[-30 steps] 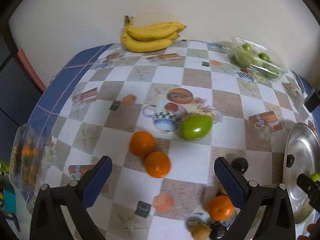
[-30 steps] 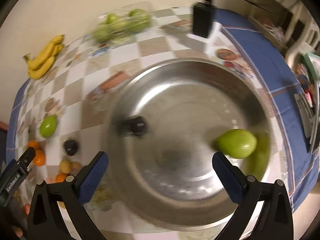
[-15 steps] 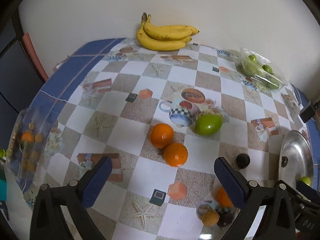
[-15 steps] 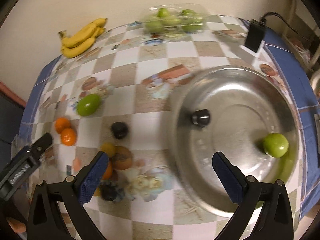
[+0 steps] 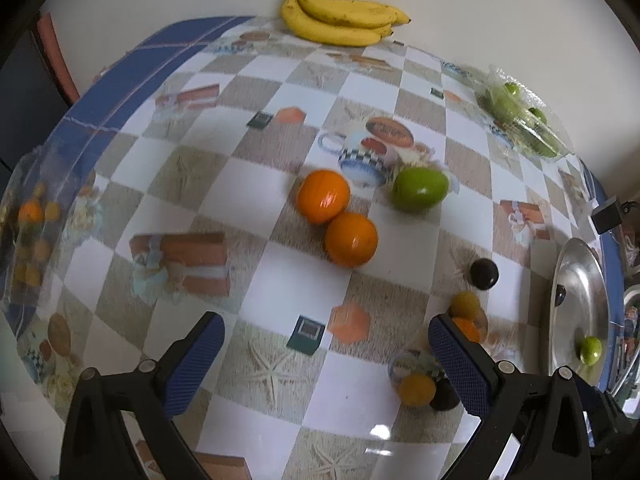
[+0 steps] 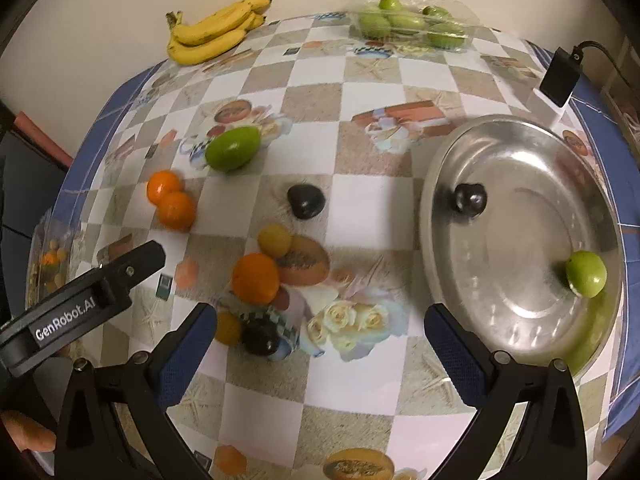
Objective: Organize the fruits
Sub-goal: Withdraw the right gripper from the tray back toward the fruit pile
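Both grippers — left gripper (image 5: 324,356) and right gripper (image 6: 320,340) — are wide apart, holding nothing. A small green fruit (image 6: 586,273) sits in the silver pan (image 6: 516,160) at 4 o'clock.

i count three oranges: two (image 6: 170,200) touching, one (image 6: 255,279) apart. two small yellow fruits (image 6: 274,239). three dark plums (image 6: 306,201), one on my steel tray (image 6: 520,208). one big green mango (image 6: 233,148), one small green fruit (image 6: 586,273), one banana bunch (image 6: 214,32), one clear pack of green fruits (image 6: 412,22).
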